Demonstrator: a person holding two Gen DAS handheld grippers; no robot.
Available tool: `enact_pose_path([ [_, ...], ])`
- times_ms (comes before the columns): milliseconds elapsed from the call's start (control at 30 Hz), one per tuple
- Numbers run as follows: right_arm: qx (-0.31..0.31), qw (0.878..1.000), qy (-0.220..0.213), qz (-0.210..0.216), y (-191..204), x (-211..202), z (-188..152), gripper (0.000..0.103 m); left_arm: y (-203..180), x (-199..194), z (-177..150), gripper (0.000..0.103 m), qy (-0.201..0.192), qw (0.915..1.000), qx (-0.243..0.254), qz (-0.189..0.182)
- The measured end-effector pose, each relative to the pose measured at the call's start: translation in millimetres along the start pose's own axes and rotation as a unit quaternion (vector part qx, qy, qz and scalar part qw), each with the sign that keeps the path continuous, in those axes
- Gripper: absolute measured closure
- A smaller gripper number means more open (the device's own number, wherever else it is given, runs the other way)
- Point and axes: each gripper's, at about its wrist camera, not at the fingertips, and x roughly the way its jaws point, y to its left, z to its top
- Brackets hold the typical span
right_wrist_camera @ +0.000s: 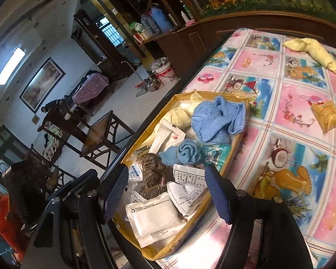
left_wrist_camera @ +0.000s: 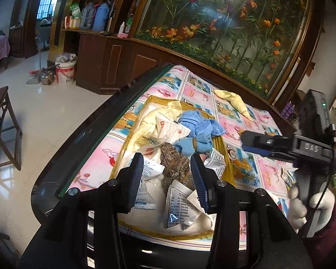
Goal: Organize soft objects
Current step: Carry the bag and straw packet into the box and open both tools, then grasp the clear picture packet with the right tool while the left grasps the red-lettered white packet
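Yellow towel (right_wrist_camera: 313,53): loose near desk's (right_wrist_camera: 280,116) far edge, beyond tray (right_wrist_camera: 239,143), long axis slanting.
Right claw (right_wrist_camera: 168,192): nearer, wide open, empty.
Left claw (left_wrist_camera: 168,177): part open over tray, empty.

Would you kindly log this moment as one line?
left gripper: open, above shallow yellow cardboard tray | right gripper: open, empty | crumpled yellow towel: outside tray, on tablecloth

One yellow tray (right_wrist_camera: 212,198), two blue towels (right_wrist_camera: 217,118), one brown knitted piece (right_wrist_camera: 153,177), one yellow cloth (right_wrist_camera: 313,52) outside it, one yellow packet (right_wrist_camera: 328,115), several white sachets (right_wrist_camera: 154,222).
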Motion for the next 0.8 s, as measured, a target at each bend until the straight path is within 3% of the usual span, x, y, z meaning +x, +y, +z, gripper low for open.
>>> enact_pose_path([
  [200,0.017,0.993,0.114,0.02,8,64,-16,0.032,-2,-5,0,0.059,-0.018,0.9992,0.015,0.032],
  [367,-0.009,0.999,0.052,0.009,16,27,-20,0.032,-9,-9,-2,0.059,-0.045,0.9949,0.037,0.082],
  [600,-0.056,0.997,-0.018,-0.044,16,-20,-36,0.031,-34,-2,-9,0.059,-0.063,0.9784,0.083,0.179],
  [667,-0.067,0.996,-0.028,-0.061,14,-29,-47,0.031,-40,0,-9,0.045,-0.064,0.972,0.091,0.207],
  [800,-0.081,0.992,-0.041,-0.093,3,-41,-61,0.031,-49,5,-11,0.042,-0.062,0.9672,0.103,0.224],
])
